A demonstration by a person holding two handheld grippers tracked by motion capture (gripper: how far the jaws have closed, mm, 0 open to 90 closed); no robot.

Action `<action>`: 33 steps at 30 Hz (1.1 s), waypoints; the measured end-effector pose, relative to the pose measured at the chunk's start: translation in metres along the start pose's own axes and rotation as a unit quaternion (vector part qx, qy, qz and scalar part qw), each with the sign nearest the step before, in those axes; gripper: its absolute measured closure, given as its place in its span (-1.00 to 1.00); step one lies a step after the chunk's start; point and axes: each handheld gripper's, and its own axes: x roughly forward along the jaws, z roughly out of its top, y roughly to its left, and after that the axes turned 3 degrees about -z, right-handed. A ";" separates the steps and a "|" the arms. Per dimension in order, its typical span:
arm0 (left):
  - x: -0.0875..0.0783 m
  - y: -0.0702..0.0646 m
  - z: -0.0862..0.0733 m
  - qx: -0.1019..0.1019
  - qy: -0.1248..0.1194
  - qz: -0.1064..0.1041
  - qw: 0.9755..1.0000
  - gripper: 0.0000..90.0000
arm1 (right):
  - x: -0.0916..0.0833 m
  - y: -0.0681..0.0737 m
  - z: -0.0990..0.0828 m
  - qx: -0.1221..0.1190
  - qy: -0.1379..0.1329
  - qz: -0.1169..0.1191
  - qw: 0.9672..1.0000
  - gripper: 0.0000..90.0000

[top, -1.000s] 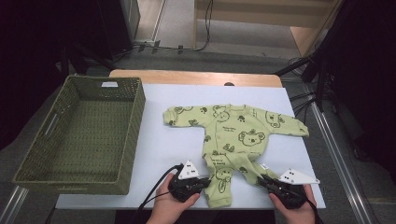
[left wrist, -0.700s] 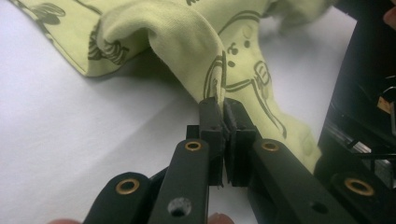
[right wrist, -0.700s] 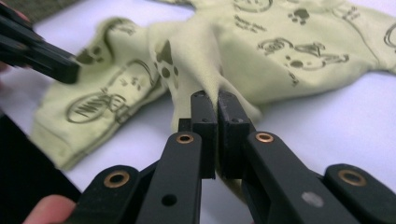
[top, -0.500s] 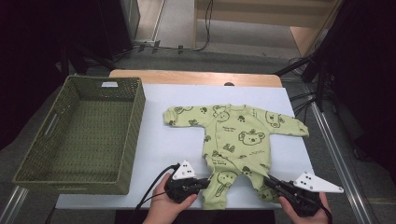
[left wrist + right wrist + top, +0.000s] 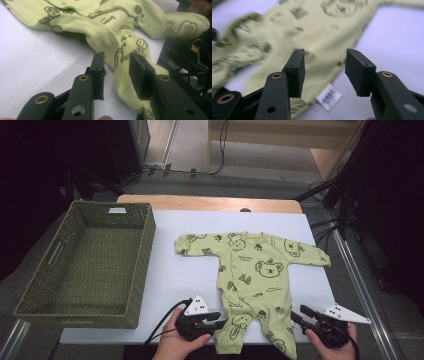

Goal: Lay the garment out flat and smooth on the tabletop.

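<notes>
**Green romper flat on table, both grippers let go at its legs**

Black jaws of the left gripper (image 5: pixel 116 72) stand apart, having just been opening. The romper's (image 5: pixel 255 275) left leg cuff lies between them, no pad pressing it. In the high view this gripper (image 5: pixel 220 322) sits at the near edge, tips just at the left leg, held by the left hand (image 5: pixel 175 347).

Right gripper (image 5: pixel 324 72) jaws also apart, just been opening. Cloth and a small white tag (image 5: pixel 329 97) lie below the gap, nothing gripped; picture blurred. In the high view the right gripper (image 5: pixel 297 312) is near right, tips just beside the right leg, apart from the cloth, in the right hand (image 5: pixel 332 345).

Romper lies spread on the white table (image 5: pixel 185 270), face up, sleeves out left and right, legs toward the near edge, dark koala prints on it. It sits right of centre.

Woven green basket (image 5: pixel 45 290) stands at the left, well apart from the romper. Cable (image 5: pixel 160 320) trails from the left gripper toward the near edge. Wood strip (image 5: pixel 210 204) at the table's far side.
</notes>
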 end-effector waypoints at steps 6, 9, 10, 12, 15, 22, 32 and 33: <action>0.006 0.000 -0.002 0.016 0.013 0.012 1.000 0.76 | 0.026 -0.003 -0.006 -0.010 0.034 -0.007 0.999 0.08; 0.006 0.002 -0.002 0.014 0.013 0.020 1.000 0.94 | 0.029 0.002 -0.004 -0.039 0.040 -0.034 0.998 0.49; 0.005 0.003 -0.001 0.015 0.014 0.023 1.000 0.95 | 0.030 0.003 -0.003 -0.047 0.041 -0.039 0.997 0.62; 0.005 0.004 -0.001 0.015 0.016 0.029 0.999 0.96 | 0.031 0.000 -0.001 -0.045 0.045 -0.021 0.998 0.88; 0.005 0.005 -0.002 0.016 0.022 0.029 0.999 0.96 | 0.031 -0.006 0.003 -0.038 0.042 -0.016 0.998 0.93; 0.003 0.001 -0.005 0.024 0.047 0.005 0.999 0.96 | 0.013 -0.027 0.008 -0.007 0.003 -0.043 0.999 0.94; -0.001 0.001 0.012 -0.003 -0.013 0.040 0.999 0.37 | 0.012 -0.029 0.004 -0.010 0.003 -0.026 1.000 0.93; 0.000 0.001 0.015 -0.006 -0.018 0.041 0.999 0.32 | 0.012 -0.029 0.004 -0.010 0.002 -0.023 1.000 0.93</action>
